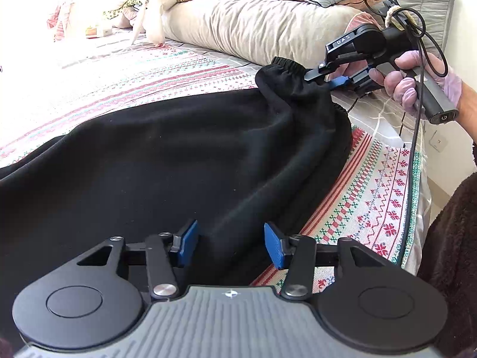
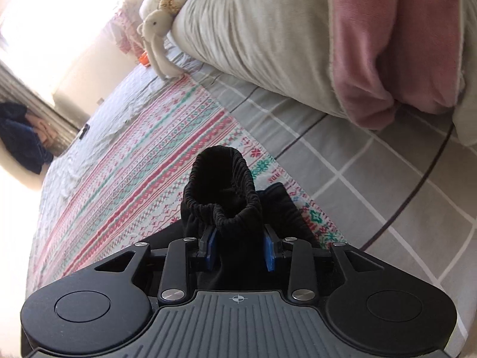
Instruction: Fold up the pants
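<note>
Bed [image 1: 184, 68] first: we note it fills both views, covered by a grey checked sheet with a strip of cloth patterned in red, pink and green laid across it. Along its far side lies a long beige pillow [image 1: 253, 26], a pink fabric showing at its open end in the right wrist view. A pale stuffed rabbit [image 1: 158, 9] leans against the pillow's far end.

Pants [image 1: 167, 161]: black, spread over the patterned cloth and taking up most of the left wrist view. We see the main body lying flat on the bed, with one end raised off it. That raised end finishes in a gathered elastic band [image 2: 222, 179], bunched into an upright open loop.

Right gripper [image 1: 325, 79]: held by a hand in a pale purple glove [image 1: 414, 80], a black cable looping around the handle. We see its jaws clenched on the black fabric just below the elastic band, blue pads pressed against the cloth on either side in the right wrist view.

Left gripper [image 1: 231, 241]: low over the near edge of the pants. Its jaws stand released, blue pads well apart, with black fabric lying between and beneath them; we cannot tell whether the pads touch it.
</note>
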A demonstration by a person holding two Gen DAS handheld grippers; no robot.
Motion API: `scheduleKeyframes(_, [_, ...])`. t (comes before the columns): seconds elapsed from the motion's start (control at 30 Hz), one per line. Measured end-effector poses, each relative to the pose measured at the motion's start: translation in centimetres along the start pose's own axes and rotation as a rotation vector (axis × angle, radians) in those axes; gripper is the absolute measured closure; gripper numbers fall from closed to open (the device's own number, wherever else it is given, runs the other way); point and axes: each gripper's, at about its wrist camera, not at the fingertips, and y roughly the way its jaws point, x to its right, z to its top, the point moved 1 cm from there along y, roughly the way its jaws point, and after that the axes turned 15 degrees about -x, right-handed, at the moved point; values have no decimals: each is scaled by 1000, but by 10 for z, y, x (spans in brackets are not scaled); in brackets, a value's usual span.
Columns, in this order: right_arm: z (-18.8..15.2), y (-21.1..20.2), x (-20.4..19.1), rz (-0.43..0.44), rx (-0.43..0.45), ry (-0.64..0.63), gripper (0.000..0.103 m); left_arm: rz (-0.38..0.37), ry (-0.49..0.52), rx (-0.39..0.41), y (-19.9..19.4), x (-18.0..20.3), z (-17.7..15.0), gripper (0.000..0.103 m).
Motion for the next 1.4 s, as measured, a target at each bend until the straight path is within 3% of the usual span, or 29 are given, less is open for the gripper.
scheduleKeyframes(0.07, [1, -5, 13, 58, -6, 47, 67, 9, -5, 3, 0, 0, -1, 29])
scheduleKeyframes(0.17, [-3, -11, 23, 113, 3, 80, 51, 17, 0, 5, 1, 3, -1, 33])
scheduleKeyframes(0.37, [-7, 2, 18, 48, -27, 54, 47, 82, 79, 10, 4, 15, 1, 37])
scheduleKeyframes(0.43, [-9, 8, 11, -7, -19, 22, 67, 107, 103, 12, 4, 18, 2, 43])
scheduleKeyframes(0.47, [-11, 9, 6, -46, -4, 4, 87, 116, 106, 14, 4, 19, 2, 49])
scheduleKeyframes(0.53, [-13, 4, -1, -83, 31, -24, 90, 136, 103, 27, 1, 21, 3, 65])
scheduleKeyframes(0.63, [-16, -13, -7, -84, 90, -53, 94, 166, 97, 62, -7, 20, 3, 71])
scheduleKeyframes(0.83, [-32, -29, -10, -152, 93, -94, 95, 161, 98, 100, -29, 17, -1, 72])
scheduleKeyframes(1.23, [-54, -8, -1, -277, 0, -100, 94, 137, 133, -14, -19, 20, -20, 73])
scheduleKeyframes(1.37, [-54, -14, -2, -258, 7, -75, 83, 109, 103, -4, -23, 16, -23, 68])
scheduleKeyframes(1.4, [-54, -17, -4, -254, 17, -73, 75, 107, 97, 11, -27, 16, -24, 59])
